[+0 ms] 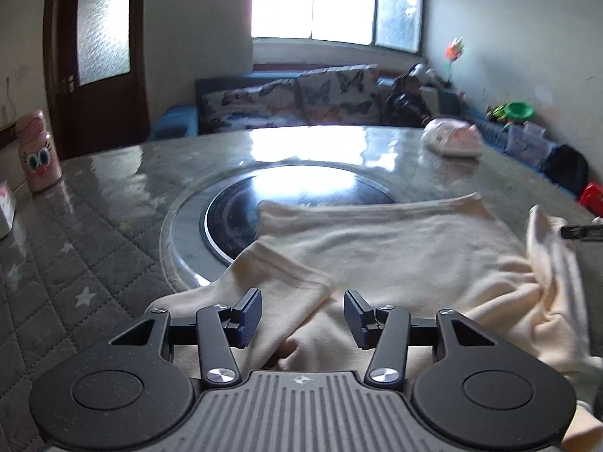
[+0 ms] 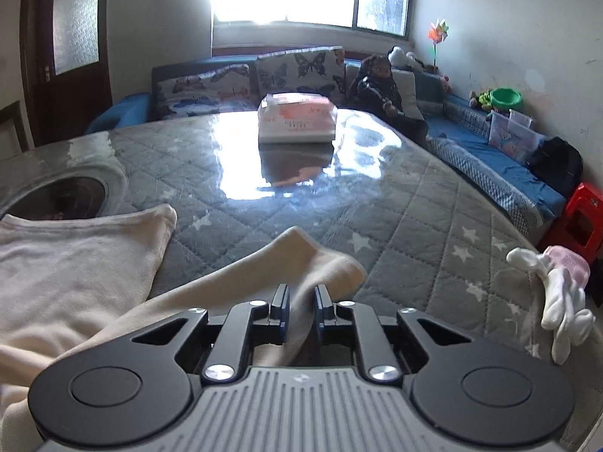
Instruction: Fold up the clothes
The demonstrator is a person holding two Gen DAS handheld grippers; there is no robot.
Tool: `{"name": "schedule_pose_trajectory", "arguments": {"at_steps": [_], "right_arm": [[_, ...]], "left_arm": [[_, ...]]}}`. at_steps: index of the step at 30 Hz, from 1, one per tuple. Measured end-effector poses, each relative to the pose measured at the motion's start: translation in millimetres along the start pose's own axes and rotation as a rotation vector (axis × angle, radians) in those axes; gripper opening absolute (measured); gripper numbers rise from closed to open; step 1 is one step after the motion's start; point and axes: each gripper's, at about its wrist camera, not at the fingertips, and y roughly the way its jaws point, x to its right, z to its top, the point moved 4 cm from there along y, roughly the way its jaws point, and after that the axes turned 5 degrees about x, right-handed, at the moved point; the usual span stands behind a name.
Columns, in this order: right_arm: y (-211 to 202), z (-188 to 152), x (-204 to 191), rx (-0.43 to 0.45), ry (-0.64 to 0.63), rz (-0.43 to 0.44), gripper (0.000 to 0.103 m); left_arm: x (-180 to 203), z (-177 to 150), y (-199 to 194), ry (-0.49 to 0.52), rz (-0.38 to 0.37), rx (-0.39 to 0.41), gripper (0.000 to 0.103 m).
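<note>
Cream top (image 1: 414, 248) lying spread on quilted table (image 1: 94, 226), partly covering round inset (image 1: 233, 207). Left gripper (image 1: 301, 316) hovering over near sleeve (image 1: 279, 286), jaws spread, nothing between pads; sleeve lying folded inward across body, likely just laid there. Right gripper (image 2: 301, 301) pinching other sleeve (image 2: 316, 260), jaws nearly together, cloth bunching between them; probably lifting it to carry inward for matching fold. Small pink-white garment (image 2: 557, 282) waiting at table edge.

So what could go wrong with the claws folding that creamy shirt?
The right claw pinches only the cream cloth sleeve, so it might slip free. The left claw is open over the other sleeve and grips nothing, so the fold could bunch. The shiny table cover may let it slide.
</note>
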Motion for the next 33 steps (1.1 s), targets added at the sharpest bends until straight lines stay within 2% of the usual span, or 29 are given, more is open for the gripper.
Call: {"name": "schedule_pose_trajectory", "arguments": {"at_steps": [5,7,8,10,12,18,22,27,33], "right_arm": [[-13.8,6.7,-3.1,0.053,-0.016,0.046,0.024],[-18.9,8.3,-7.4,0.067,-0.026,0.074,0.024],[-21.7,8.6,-11.8,0.072,-0.035,0.094,0.025],[-26.6,9.0,-22.5,0.084,-0.064,0.140,0.029],[-29.9,8.5,-34.3,0.092,-0.093,0.185,0.034],[-28.8,-1.3,-67.1,0.065,-0.156,0.301,0.035],[-28.0,-13.3,-79.0,0.045,-0.203,0.325,0.038],[-28.8,-20.4,-70.9,0.028,-0.212,0.303,0.044],[-30.2,-26.6,-52.7,0.002,-0.206,0.259,0.045]], "left_arm": [[1.0,0.5,21.6,0.024,0.045,-0.034,0.046],[-1.2,1.4,23.1,0.016,0.052,-0.029,0.030],[-4.3,2.5,23.1,-0.005,0.047,-0.026,0.026],[-12.5,5.5,20.8,-0.060,0.039,-0.017,0.013],[-21.9,7.5,16.1,-0.114,0.038,-0.007,0.010],[-44.9,16.6,-8.0,-0.215,0.066,0.078,0.006],[-76.2,17.9,-23.7,-0.308,0.151,0.102,0.006],[-117.4,12.5,-58.5,-0.347,0.307,0.147,0.005],[-163.0,-18.5,-79.3,-0.399,0.477,0.090,0.004]]}}
